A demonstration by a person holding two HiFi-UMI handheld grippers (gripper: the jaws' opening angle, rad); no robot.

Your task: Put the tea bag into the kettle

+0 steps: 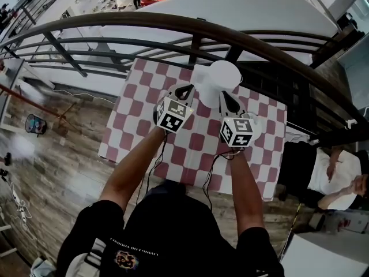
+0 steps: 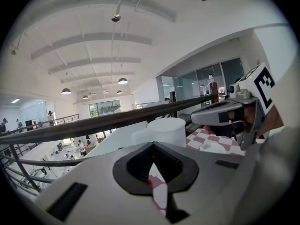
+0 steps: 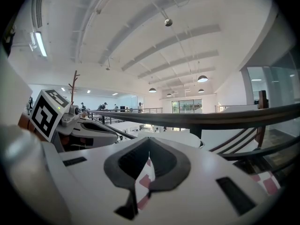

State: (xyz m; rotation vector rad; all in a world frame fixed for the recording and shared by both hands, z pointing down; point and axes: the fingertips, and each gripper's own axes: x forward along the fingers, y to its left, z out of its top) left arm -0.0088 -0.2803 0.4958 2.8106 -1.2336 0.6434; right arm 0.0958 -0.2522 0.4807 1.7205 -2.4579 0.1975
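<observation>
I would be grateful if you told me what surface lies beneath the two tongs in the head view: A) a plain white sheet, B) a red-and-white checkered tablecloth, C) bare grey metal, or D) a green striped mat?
B: the head view shows red and white squares of a checkered tablecloth spread out below both pairs of tongs.

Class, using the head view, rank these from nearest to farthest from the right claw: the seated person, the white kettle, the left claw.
1. The white kettle, just ahead of the right claw, on the checkered table.
2. The left claw, beside it to the left, over the same table.
3. The seated person, off the table at the far right.
</observation>
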